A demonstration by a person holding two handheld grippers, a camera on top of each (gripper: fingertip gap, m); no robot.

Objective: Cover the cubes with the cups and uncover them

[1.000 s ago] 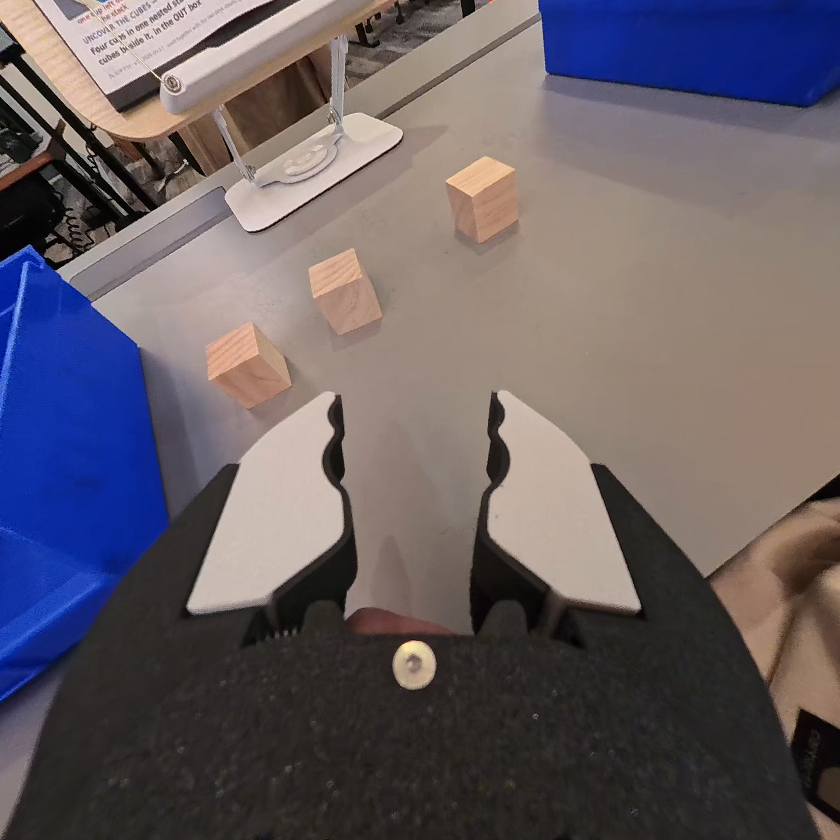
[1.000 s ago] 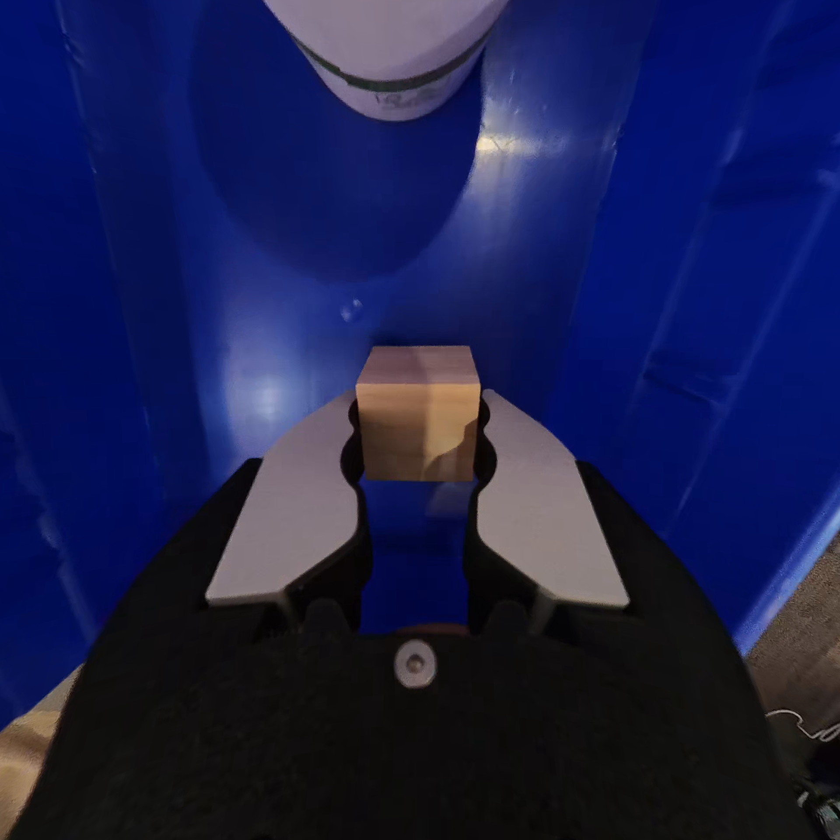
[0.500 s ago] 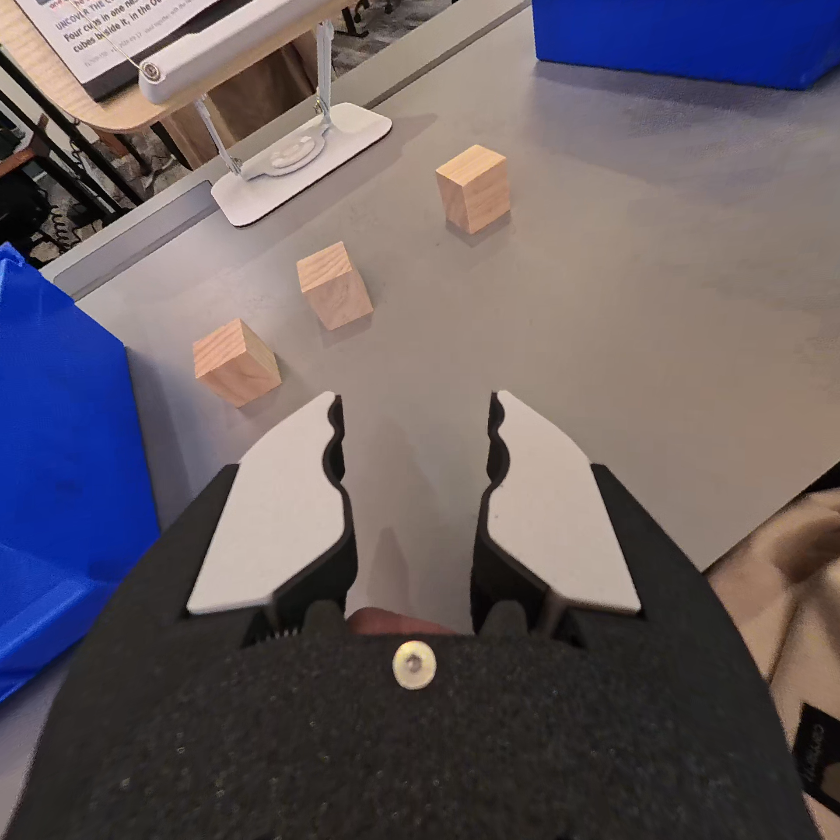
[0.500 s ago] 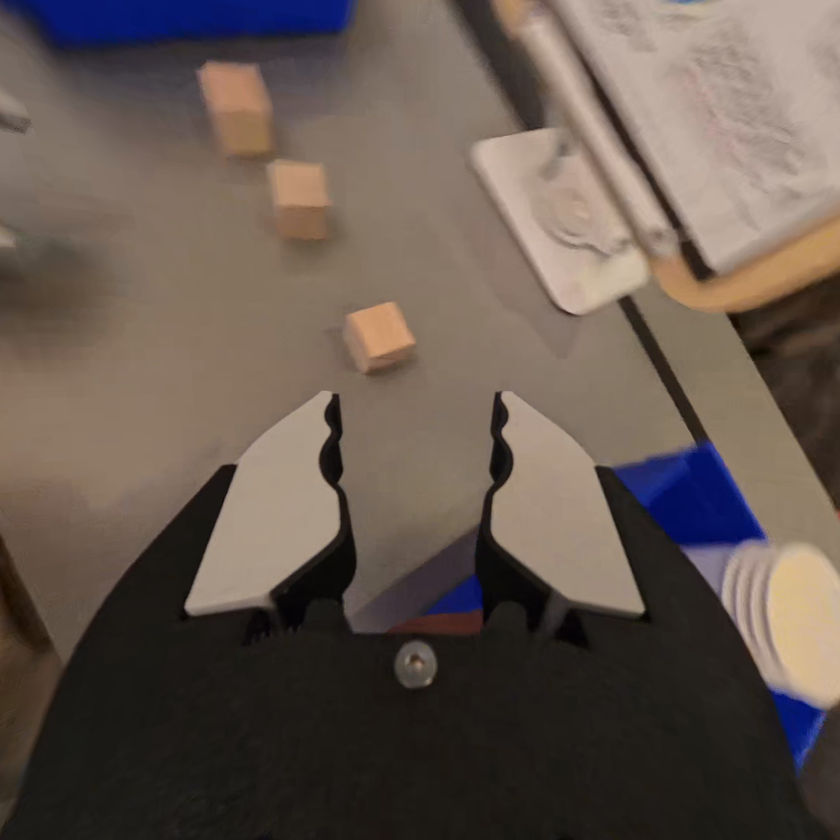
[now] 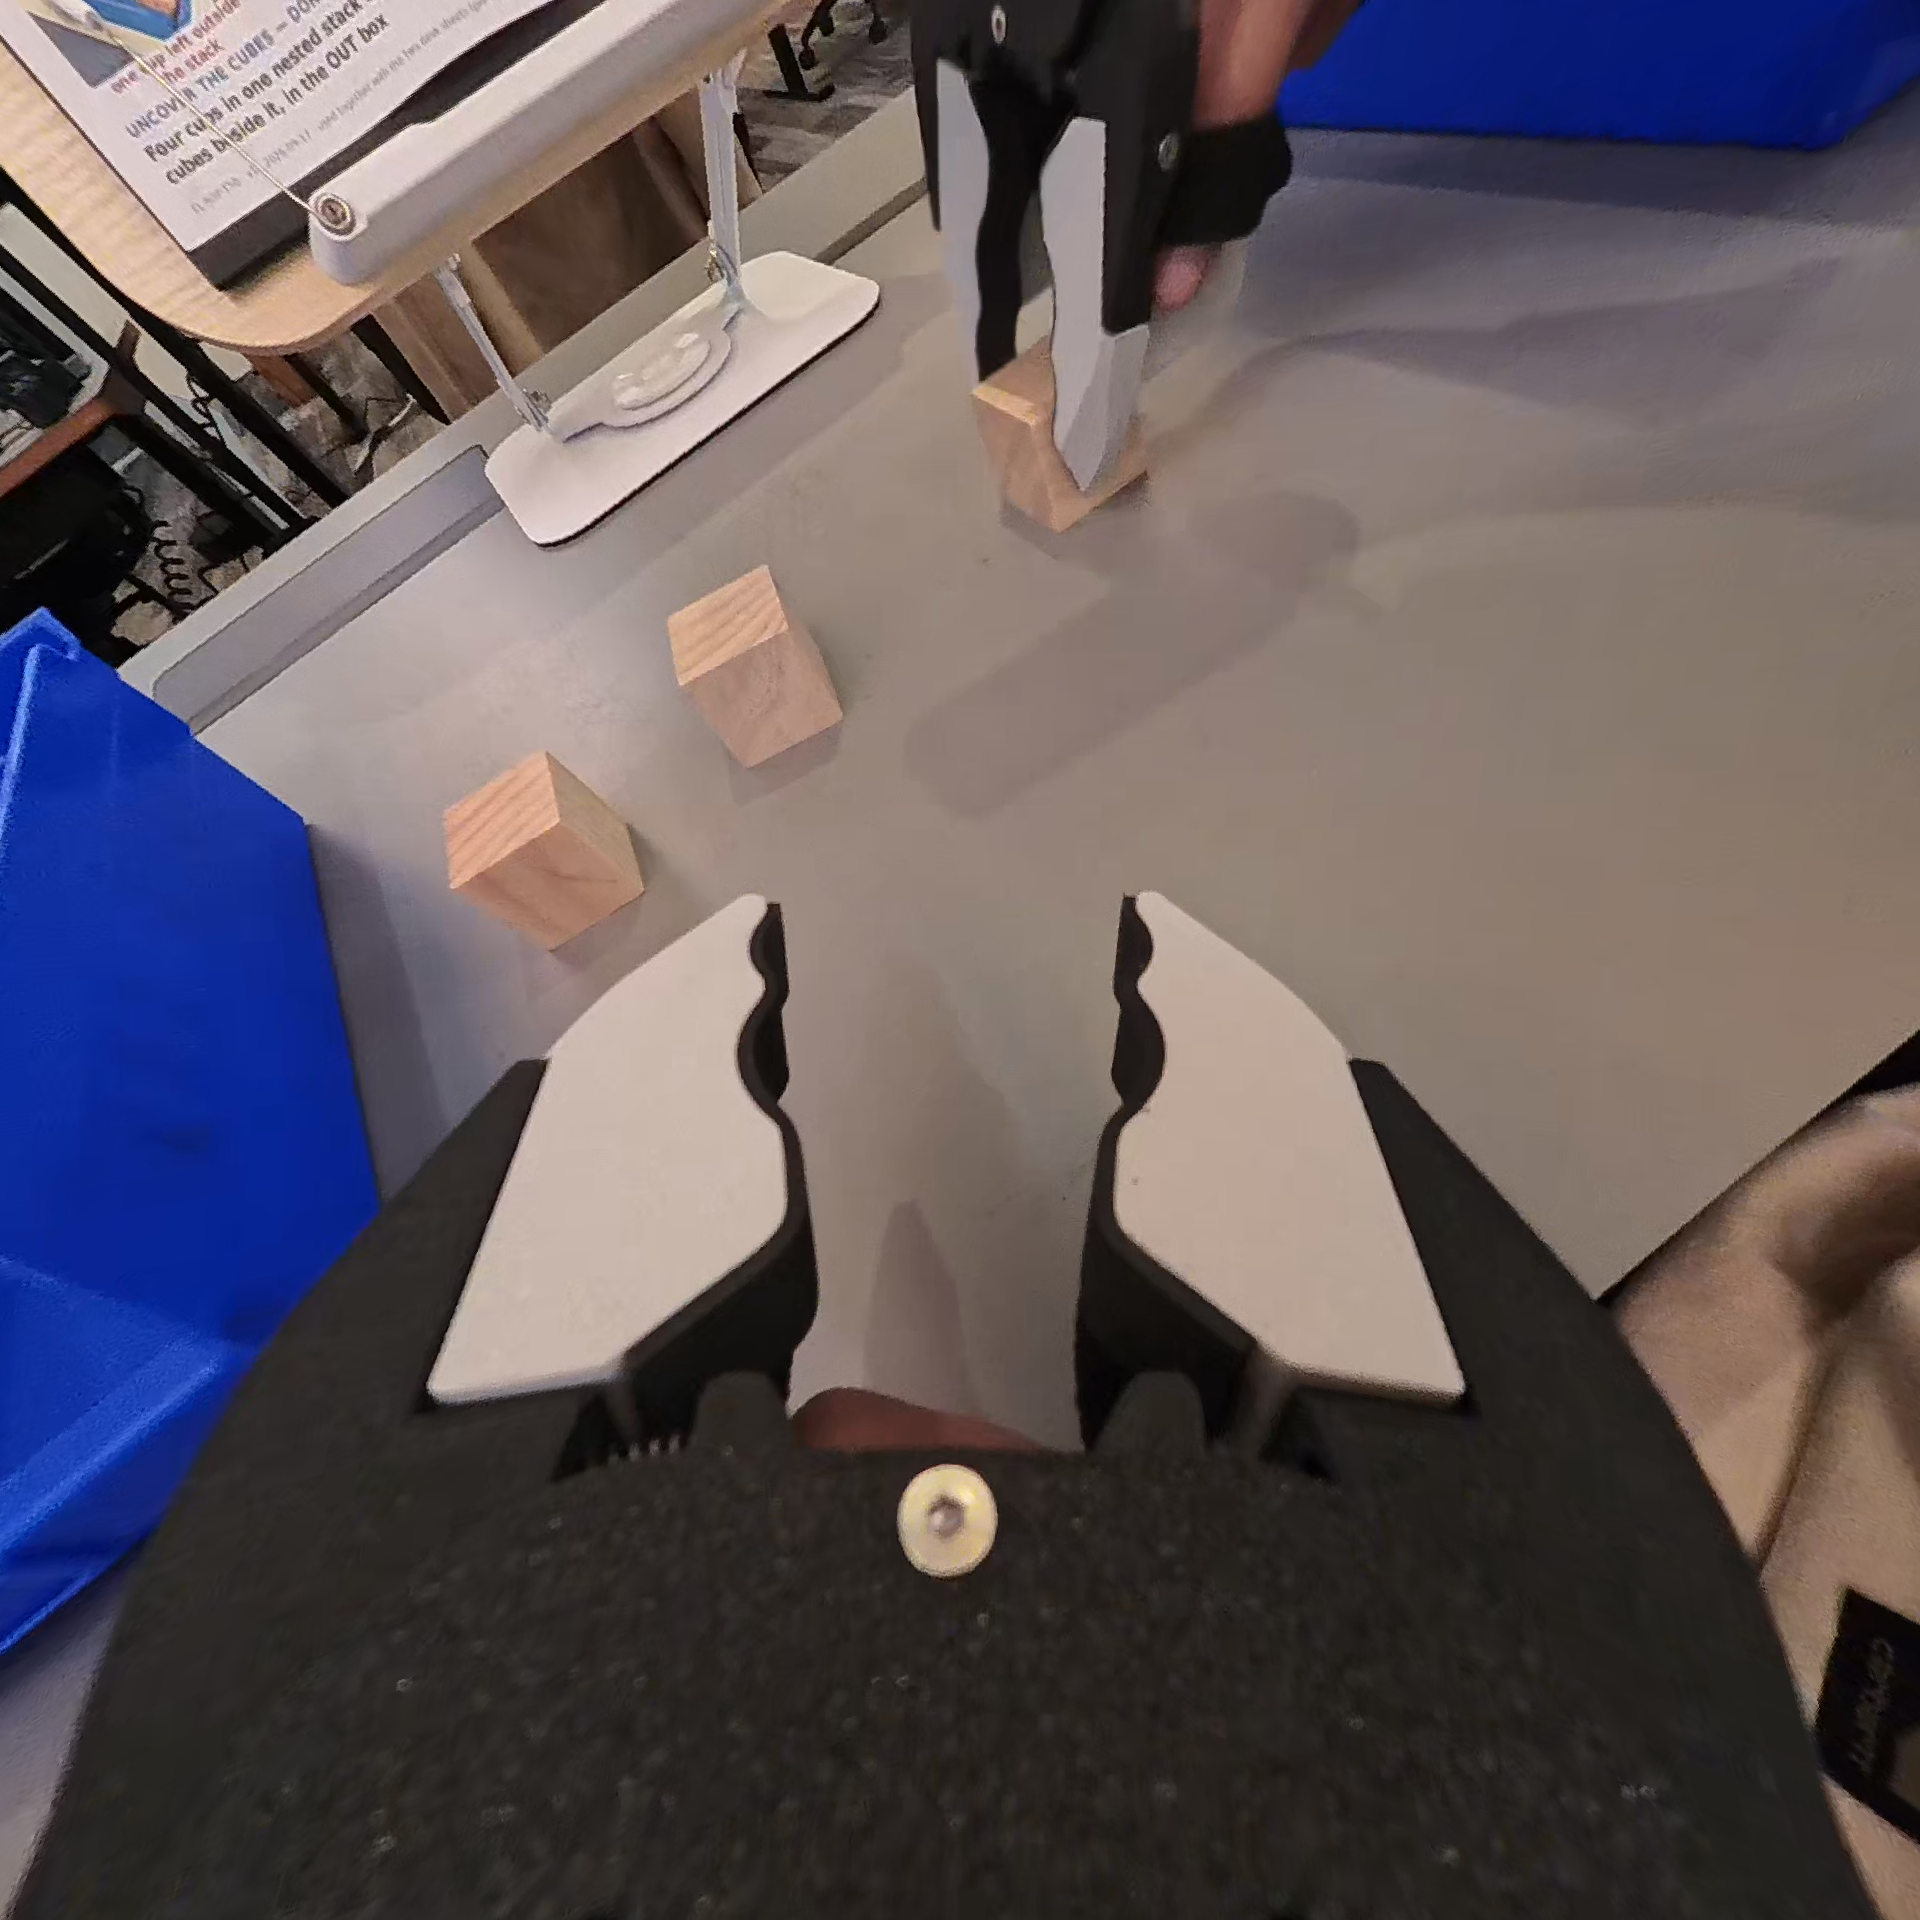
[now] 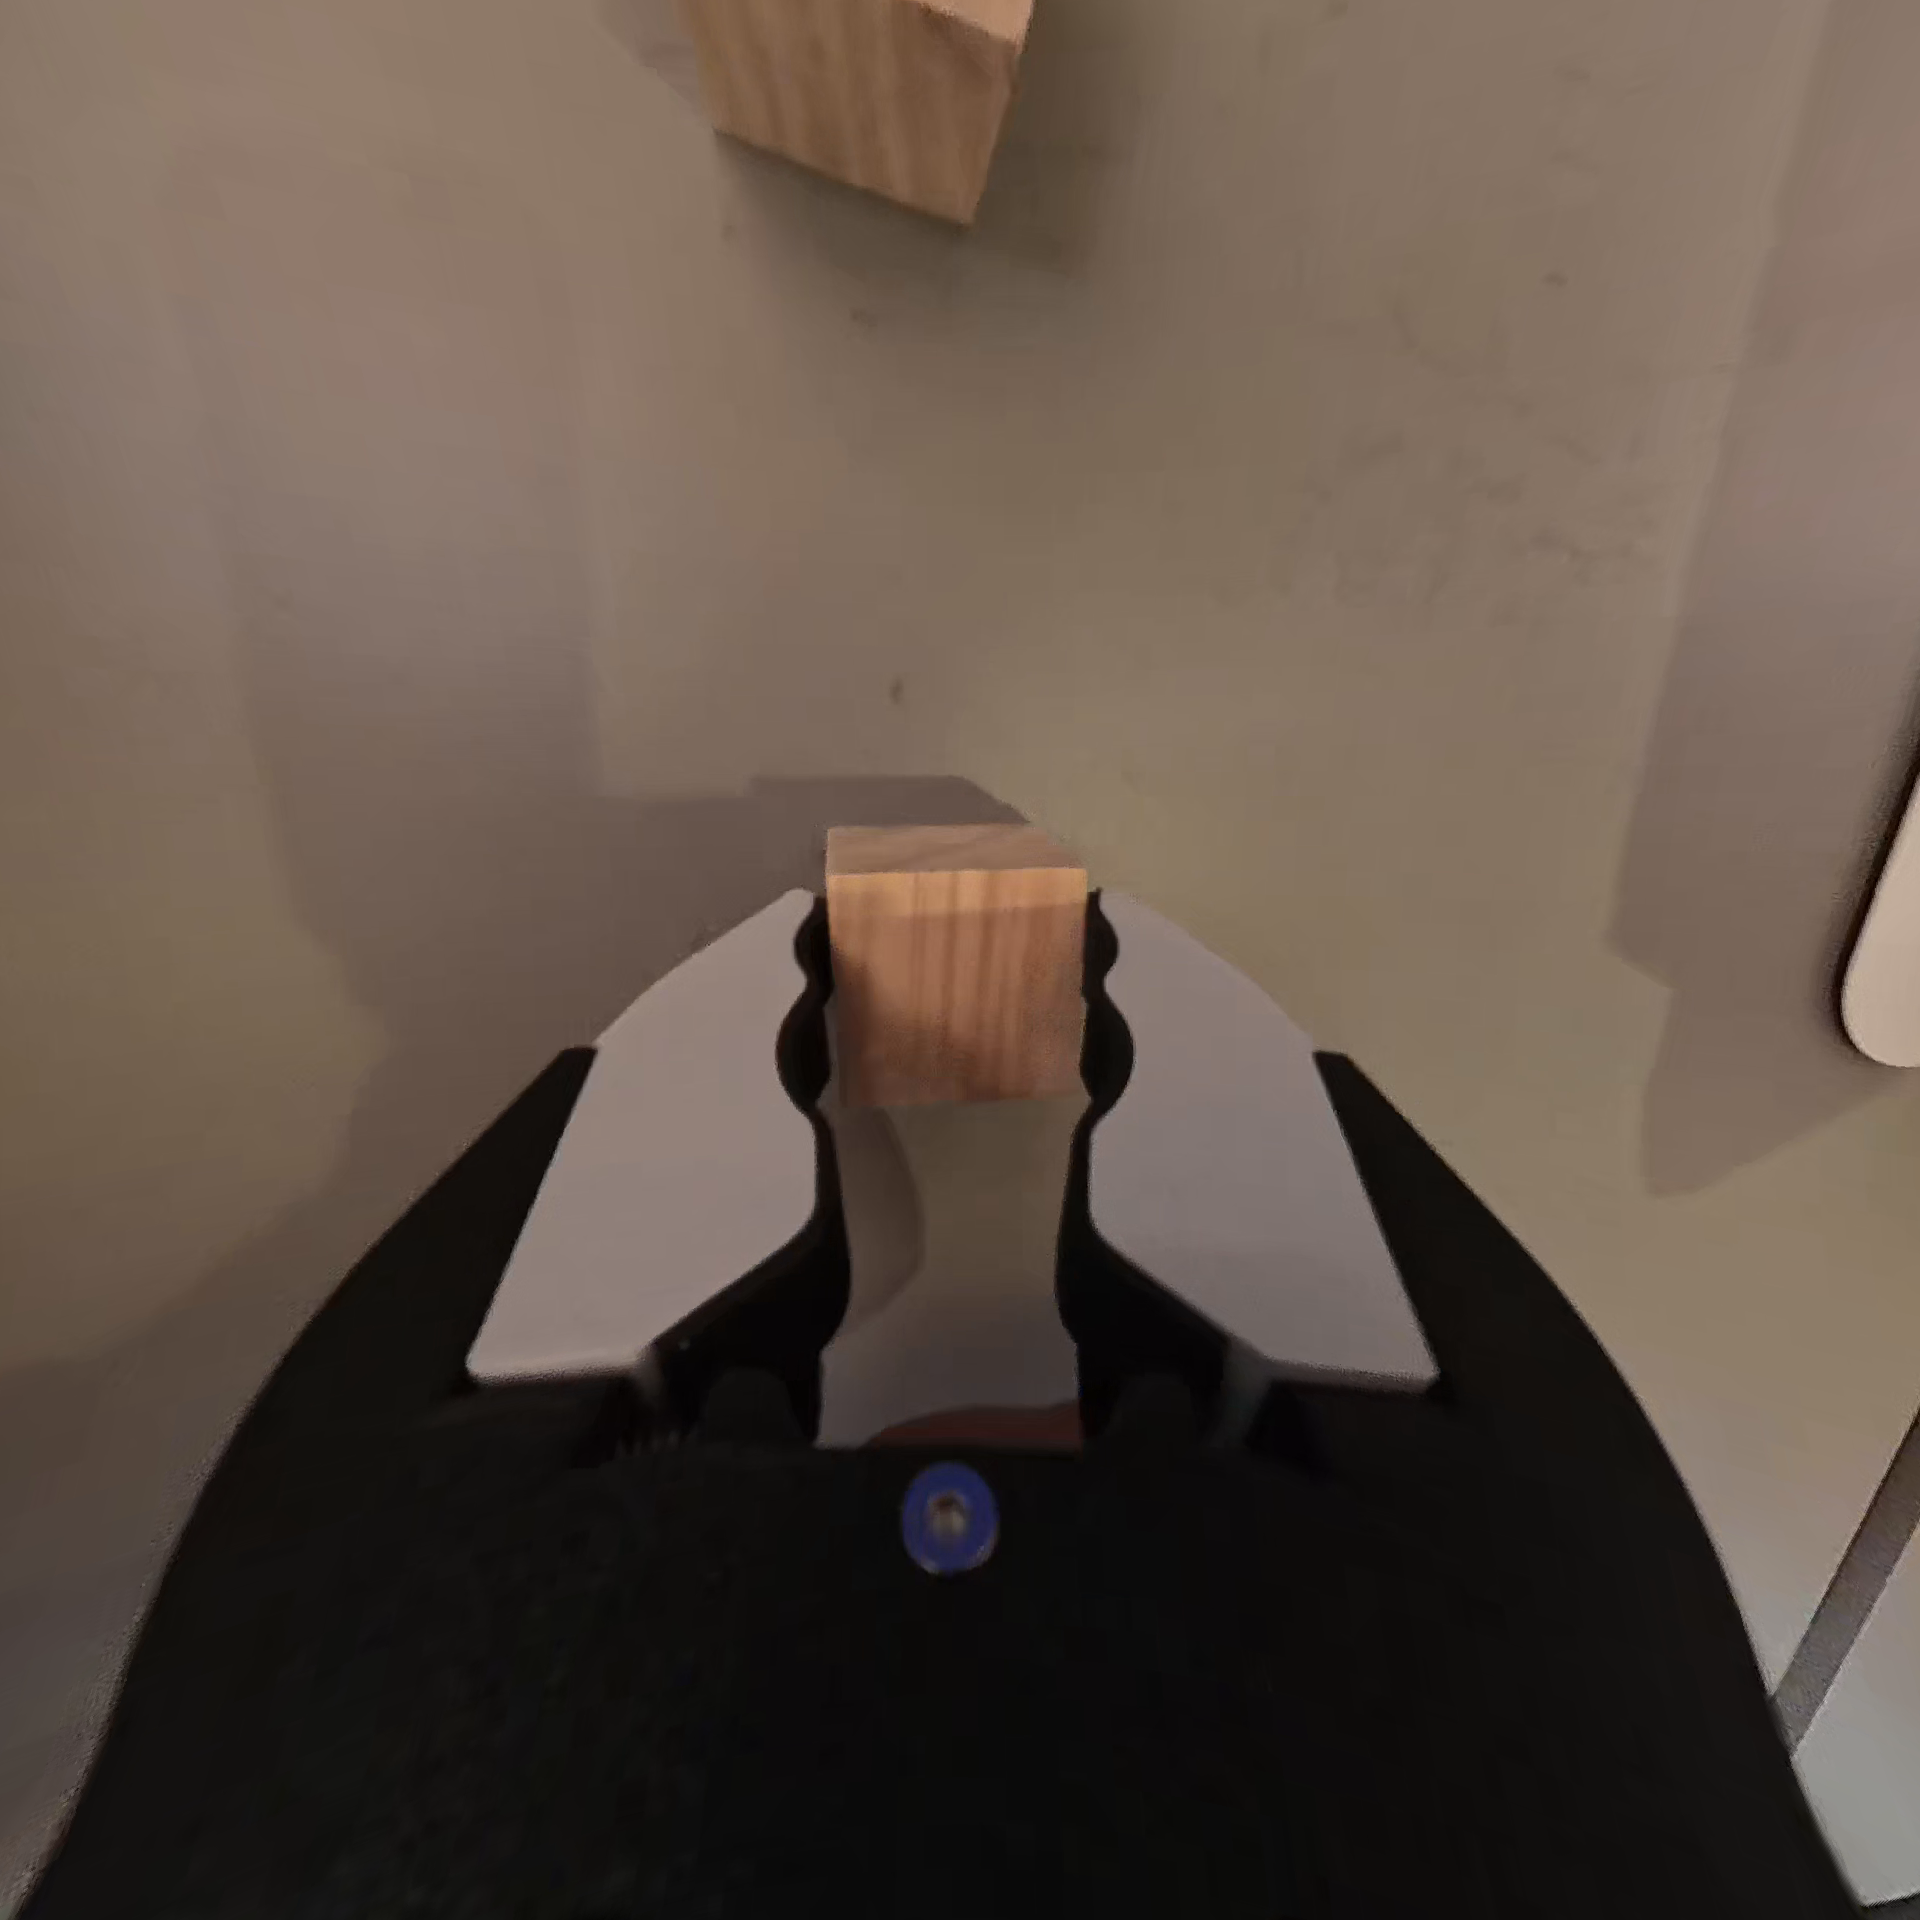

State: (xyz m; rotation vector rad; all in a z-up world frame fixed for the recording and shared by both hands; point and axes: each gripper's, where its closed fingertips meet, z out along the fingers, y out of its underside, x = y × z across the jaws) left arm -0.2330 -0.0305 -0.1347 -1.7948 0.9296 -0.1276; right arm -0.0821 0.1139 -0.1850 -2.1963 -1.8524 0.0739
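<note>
Three wooden cubes stand in a diagonal row on the grey table [image 5: 1455, 727]: a near one [image 5: 540, 847], a middle one [image 5: 753, 681] and a far one [image 5: 1029, 457]. My left gripper [image 5: 945, 914] is open and empty, above the table just right of the near cube. My right gripper [image 5: 1039, 426] points down at the far cube, which rests on the table. In the right wrist view my right gripper [image 6: 956, 935] is shut on that cube [image 6: 956, 966], with the middle cube [image 6: 862, 94] ahead. No cups are in view.
A blue bin [image 5: 156, 1039] stands at the left, close to the near cube. Another blue bin [image 5: 1558, 62] is at the far right. A white stand [image 5: 675, 384] holding an instruction sheet sits behind the cubes; its base shows in the right wrist view [image 6: 1886, 935]. The table's front edge runs at the right.
My right gripper held a cube inside a blue bin, then was open and empty over the table, and is now shut on the far cube. My left gripper stays open, barely shifted.
</note>
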